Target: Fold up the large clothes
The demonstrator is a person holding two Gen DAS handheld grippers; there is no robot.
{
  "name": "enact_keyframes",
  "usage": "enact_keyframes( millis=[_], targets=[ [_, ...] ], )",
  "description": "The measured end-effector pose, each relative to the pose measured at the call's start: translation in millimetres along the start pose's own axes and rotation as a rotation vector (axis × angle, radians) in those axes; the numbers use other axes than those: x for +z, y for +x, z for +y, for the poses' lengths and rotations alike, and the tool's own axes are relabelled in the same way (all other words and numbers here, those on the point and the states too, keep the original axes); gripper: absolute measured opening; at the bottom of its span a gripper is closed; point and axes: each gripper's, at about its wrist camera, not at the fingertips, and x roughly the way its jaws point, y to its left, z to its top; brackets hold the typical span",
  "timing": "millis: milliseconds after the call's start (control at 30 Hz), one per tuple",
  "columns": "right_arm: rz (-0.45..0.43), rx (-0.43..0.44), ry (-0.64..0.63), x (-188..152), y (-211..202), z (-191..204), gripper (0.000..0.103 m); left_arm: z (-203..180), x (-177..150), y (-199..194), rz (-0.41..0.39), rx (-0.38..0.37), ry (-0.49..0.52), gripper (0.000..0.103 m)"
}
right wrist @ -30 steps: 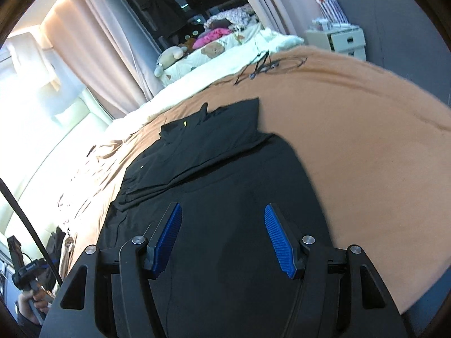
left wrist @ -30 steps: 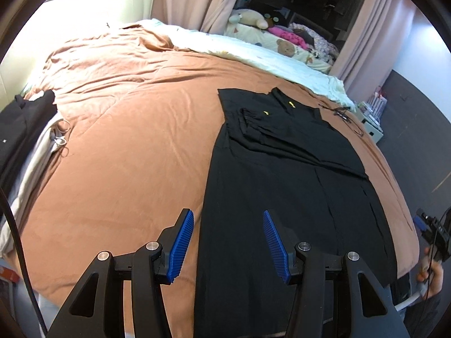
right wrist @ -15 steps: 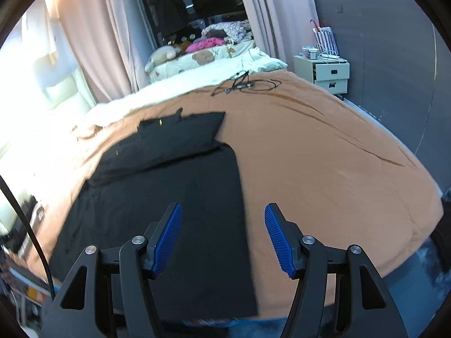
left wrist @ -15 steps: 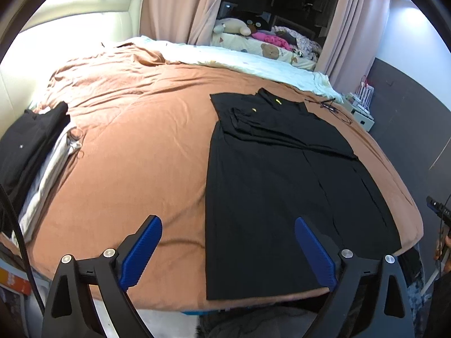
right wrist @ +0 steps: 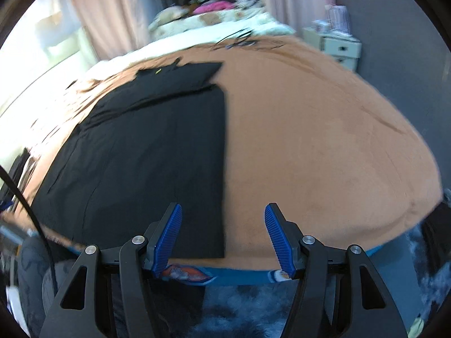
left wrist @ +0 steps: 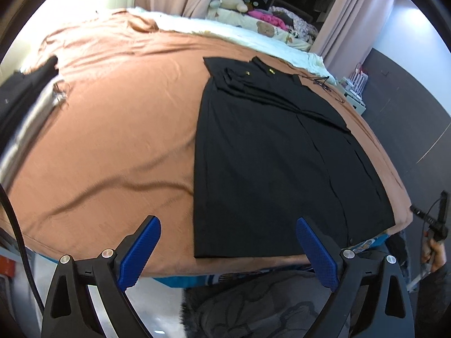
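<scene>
A long black garment (left wrist: pixel 270 152) lies flat on the brown bed cover (left wrist: pixel 112 118), its sleeves folded across the chest and its hem at the near bed edge. It also shows in the right wrist view (right wrist: pixel 146 152). My left gripper (left wrist: pixel 228 250) is wide open and empty, held off the near bed edge by the hem's left corner. My right gripper (right wrist: pixel 222 242) is open and empty, held just off the bed edge at the hem's right corner.
A pile of dark and pale clothes (left wrist: pixel 19 107) lies at the bed's left side. Pillows and soft toys (left wrist: pixel 253 14) are at the far end. A white nightstand (right wrist: pixel 338 48) stands at the right. A black cable (right wrist: pixel 242 42) lies on the far cover.
Both grippers have pulled back from above the garment to beyond the near bed edge. The left gripper's jaws have opened much wider. The garment has not moved.
</scene>
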Motion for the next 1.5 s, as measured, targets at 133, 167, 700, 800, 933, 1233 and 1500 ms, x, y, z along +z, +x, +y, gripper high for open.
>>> enact_keyframes(
  millis=[133, 167, 700, 800, 933, 1233, 1500],
  targets=[
    [0.063, -0.017, -0.023, 2.7, 32.2, 0.3, 0.064, 0.4, -5.2, 20.6, 0.035, -0.001, -0.01, 0.094],
    [0.07, -0.019, -0.02, 2.6, 38.4, 1.6, 0.075, 0.7, -5.9, 24.6, 0.03, 0.004, -0.01, 0.092],
    [0.113, 0.276, 0.15, 28.9, 125.3, -11.1, 0.063, 26.6, 8.3, 90.8, 0.128, -0.039, -0.135, 0.044],
    [0.112, 0.286, 0.194, 33.8, 134.0, -20.1, 0.055, 35.4, 13.5, 93.5, 0.133, -0.035, -0.168, 0.042],
    [0.113, 0.337, 0.275, 32.4, 144.3, -37.9, 0.052, 39.3, 9.2, 89.9, 0.163, -0.05, -0.178, 0.042],
    [0.162, 0.592, 0.353, 1.5, 148.8, -54.2, 0.052, 58.7, -8.8, 78.1, 0.261, -0.218, -0.305, 0.042],
    [0.142, 0.576, 0.375, 10.5, 169.0, -50.6, 0.034, 51.3, 2.8, 87.6, 0.207, -0.188, -0.299, 0.034]
  ],
)
